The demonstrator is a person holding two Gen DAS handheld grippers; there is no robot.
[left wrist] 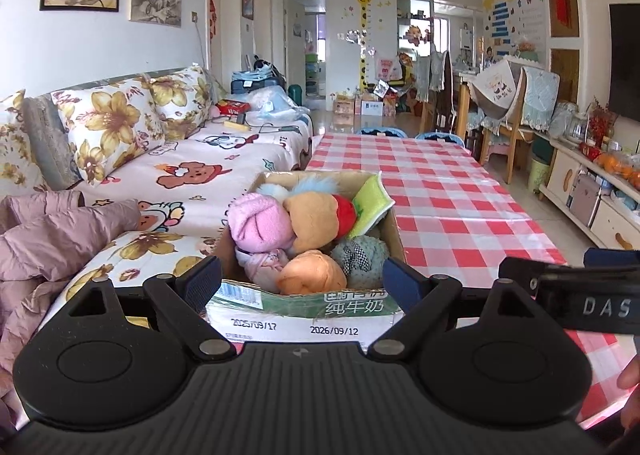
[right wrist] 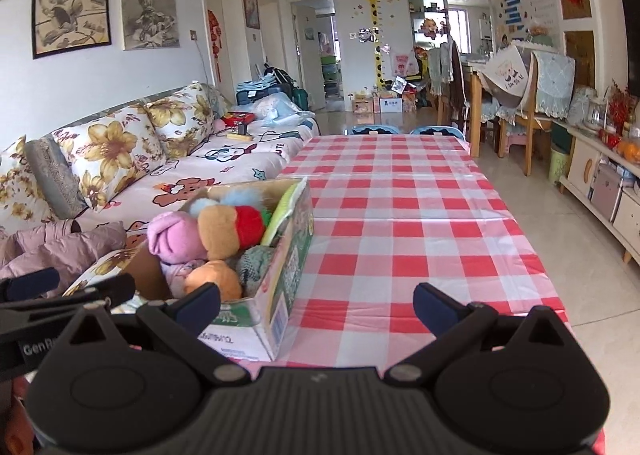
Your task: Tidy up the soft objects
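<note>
A cardboard box (left wrist: 308,307) full of soft toys (left wrist: 262,227) sits at the desk's (right wrist: 400,215) near-left corner beside the sofa (left wrist: 168,175). Left gripper (left wrist: 302,275) spread wide before it; right gripper (right wrist: 316,303) released, empty, just right of the box.

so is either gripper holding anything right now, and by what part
Nothing is held. The left gripper and the right gripper both have their jaws spread open and empty, near the cardboard box of soft toys.

We saw an open cardboard box (left wrist: 372,309) at the table's near left corner, packed with soft toys: a pink plush (left wrist: 260,223) at nine o'clock, an orange ball (left wrist: 312,273) at six, a green cloth (left wrist: 370,201) at two.
</note>
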